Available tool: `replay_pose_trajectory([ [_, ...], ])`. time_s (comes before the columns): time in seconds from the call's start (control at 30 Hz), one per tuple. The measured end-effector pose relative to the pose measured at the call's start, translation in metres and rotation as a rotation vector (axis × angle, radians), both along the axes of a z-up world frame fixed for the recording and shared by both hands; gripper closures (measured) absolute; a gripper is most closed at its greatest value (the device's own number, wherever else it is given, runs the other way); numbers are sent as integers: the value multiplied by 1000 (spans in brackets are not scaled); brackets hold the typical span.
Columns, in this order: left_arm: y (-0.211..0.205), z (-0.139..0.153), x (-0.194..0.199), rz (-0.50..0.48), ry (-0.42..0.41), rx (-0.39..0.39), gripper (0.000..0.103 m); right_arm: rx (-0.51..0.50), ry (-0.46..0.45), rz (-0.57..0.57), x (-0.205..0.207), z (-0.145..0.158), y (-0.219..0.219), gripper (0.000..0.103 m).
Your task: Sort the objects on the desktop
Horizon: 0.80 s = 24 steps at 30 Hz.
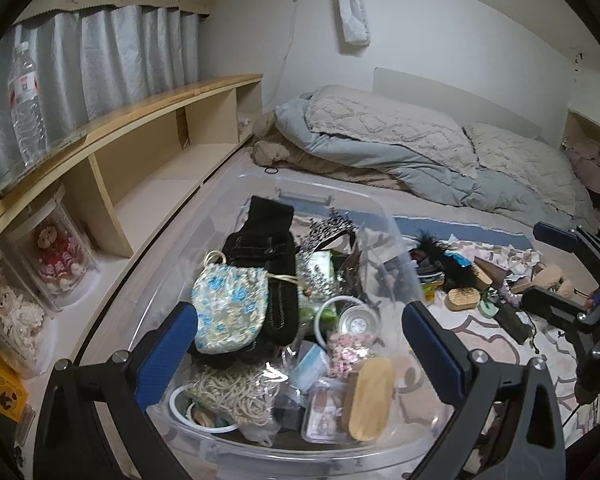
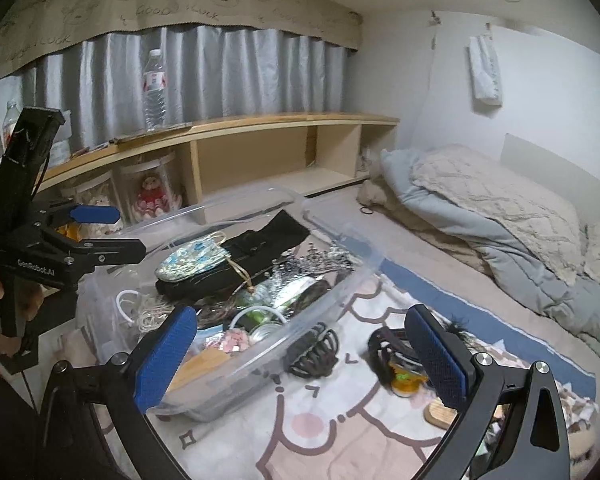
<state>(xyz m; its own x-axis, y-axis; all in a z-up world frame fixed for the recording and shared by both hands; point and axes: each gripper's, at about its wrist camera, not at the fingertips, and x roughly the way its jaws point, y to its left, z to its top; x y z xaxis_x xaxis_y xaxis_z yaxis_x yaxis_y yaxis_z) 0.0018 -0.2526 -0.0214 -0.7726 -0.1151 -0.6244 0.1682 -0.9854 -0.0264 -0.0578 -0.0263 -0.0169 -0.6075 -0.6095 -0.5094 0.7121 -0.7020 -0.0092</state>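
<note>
Mid-sort, both claws released & empty: left claw (image 1: 300, 344) hovers over clear bin (image 1: 384, 216) w/ floral pouch (image 1: 230, 312) on top, right claw (image 2: 300, 356) faces black hair clip (image 2: 314, 354) just ahead on blanket (image 2: 320, 432) beside bin; next, I judge, drop & close on clip.

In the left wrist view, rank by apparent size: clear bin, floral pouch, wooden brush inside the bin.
1. clear bin
2. floral pouch
3. wooden brush, though it lies nearer the camera, so its true size against the pouch is unsure.
</note>
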Motion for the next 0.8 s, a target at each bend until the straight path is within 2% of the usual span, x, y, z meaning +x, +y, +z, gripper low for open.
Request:
replay_pose_trajectory([
  [0.17, 18, 9, 0, -24, 20, -9, 0, -31, -1, -24, 5, 10, 28, 0],
  [0.5, 59, 22, -8, -83, 55, -5, 0, -28, 28, -94, 16, 21, 83, 0],
  [0.8, 106, 25, -20, -168, 79, -20, 0, -58, 40, -216, 18, 26, 142, 0],
])
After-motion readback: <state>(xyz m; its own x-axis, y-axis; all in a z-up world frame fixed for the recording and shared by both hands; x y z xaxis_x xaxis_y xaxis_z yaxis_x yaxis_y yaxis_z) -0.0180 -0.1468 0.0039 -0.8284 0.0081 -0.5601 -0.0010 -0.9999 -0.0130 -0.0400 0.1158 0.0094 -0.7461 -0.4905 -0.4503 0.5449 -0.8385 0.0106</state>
